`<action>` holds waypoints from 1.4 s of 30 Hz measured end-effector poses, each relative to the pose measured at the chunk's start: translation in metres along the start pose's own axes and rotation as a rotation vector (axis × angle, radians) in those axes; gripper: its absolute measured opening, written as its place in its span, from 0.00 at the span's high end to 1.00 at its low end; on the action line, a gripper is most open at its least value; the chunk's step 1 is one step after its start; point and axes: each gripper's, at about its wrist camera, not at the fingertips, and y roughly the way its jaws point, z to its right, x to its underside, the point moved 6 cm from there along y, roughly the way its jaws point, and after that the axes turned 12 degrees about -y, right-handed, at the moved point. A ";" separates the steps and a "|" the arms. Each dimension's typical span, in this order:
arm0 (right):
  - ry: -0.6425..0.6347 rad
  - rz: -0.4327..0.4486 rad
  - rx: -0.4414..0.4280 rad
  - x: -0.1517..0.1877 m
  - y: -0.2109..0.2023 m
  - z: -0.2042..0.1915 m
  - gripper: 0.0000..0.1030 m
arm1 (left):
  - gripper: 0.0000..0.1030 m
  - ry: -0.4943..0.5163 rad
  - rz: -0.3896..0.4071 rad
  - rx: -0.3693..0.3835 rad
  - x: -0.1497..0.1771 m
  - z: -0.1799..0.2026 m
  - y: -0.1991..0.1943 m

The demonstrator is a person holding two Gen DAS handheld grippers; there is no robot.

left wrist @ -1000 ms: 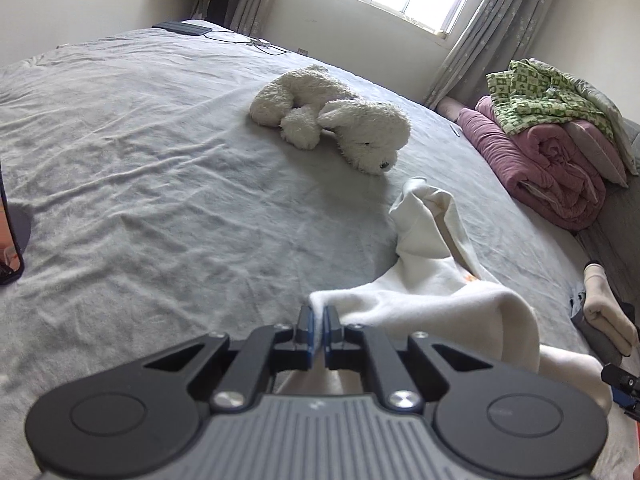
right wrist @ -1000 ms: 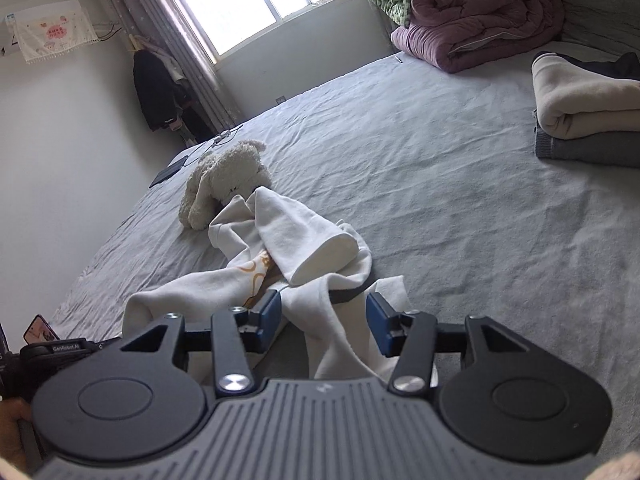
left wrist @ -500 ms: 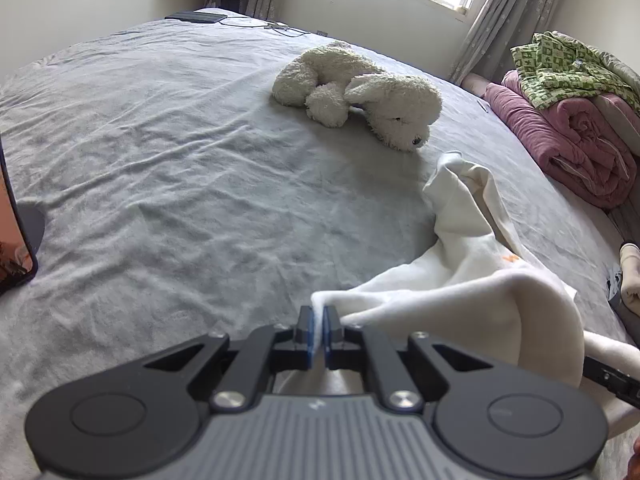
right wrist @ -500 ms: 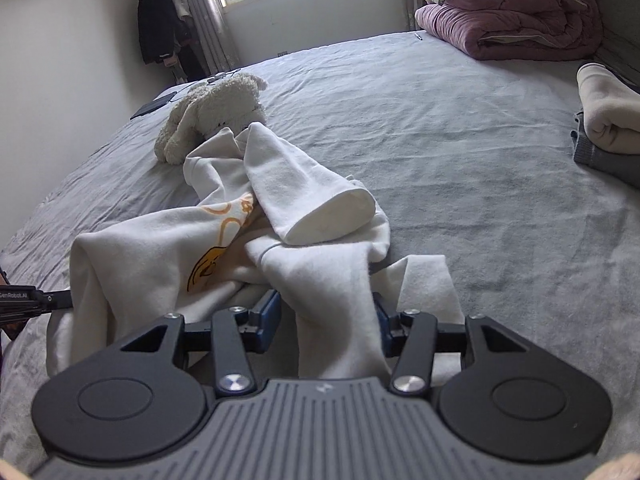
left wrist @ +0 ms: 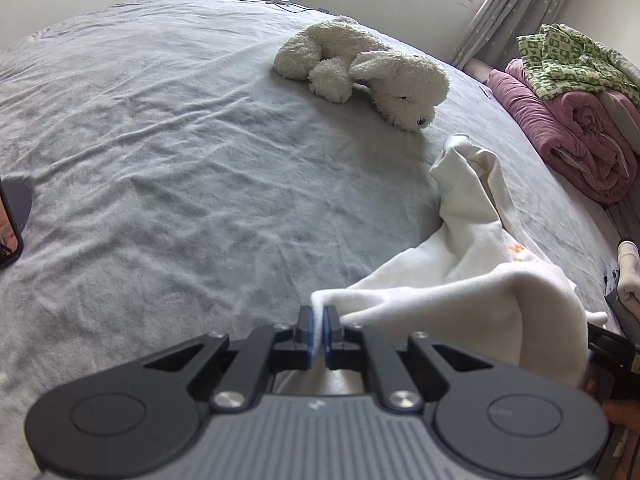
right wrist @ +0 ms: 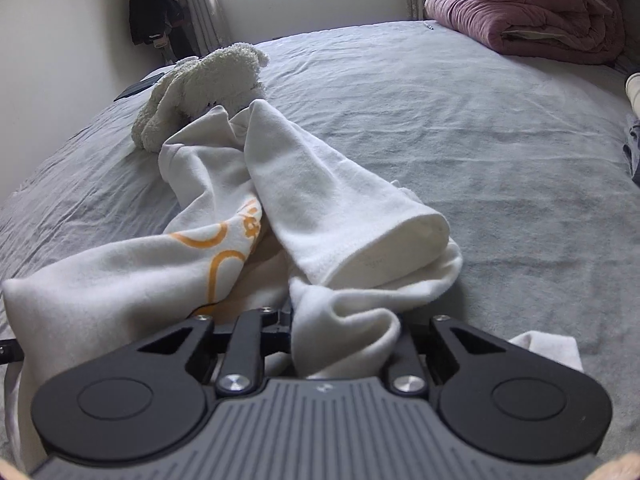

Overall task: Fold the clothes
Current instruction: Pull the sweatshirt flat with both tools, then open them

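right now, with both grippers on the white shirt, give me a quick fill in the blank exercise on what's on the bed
1. The left gripper is shut on an edge of the ____ shirt.
2. The print on the shirt is ____.
3. The stuffed toy lies on a ____ bedsheet.
4. The folded blanket by the wall is ____.

Missing words: white; orange; grey; pink

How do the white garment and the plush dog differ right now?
The white garment is smooth cloth with an orange print, crumpled and pinched by both tools; the plush dog is shaggy, unprinted and lies untouched farther up the grey bed. Both are off-white and rest on that bed.
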 end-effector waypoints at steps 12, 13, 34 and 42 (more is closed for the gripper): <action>-0.073 0.134 0.333 -0.077 0.019 0.055 0.87 | 0.95 0.009 -0.042 0.047 0.006 0.008 0.003; -0.078 0.143 0.351 -0.086 0.020 0.061 0.87 | 0.95 0.009 -0.047 0.054 0.007 0.009 0.004; -0.063 0.008 0.307 -0.086 0.025 0.073 0.57 | 0.84 0.032 -0.148 0.063 0.023 0.018 0.016; 0.051 0.013 0.146 -0.060 -0.044 0.064 0.46 | 0.77 0.013 -0.207 0.101 0.032 0.021 0.014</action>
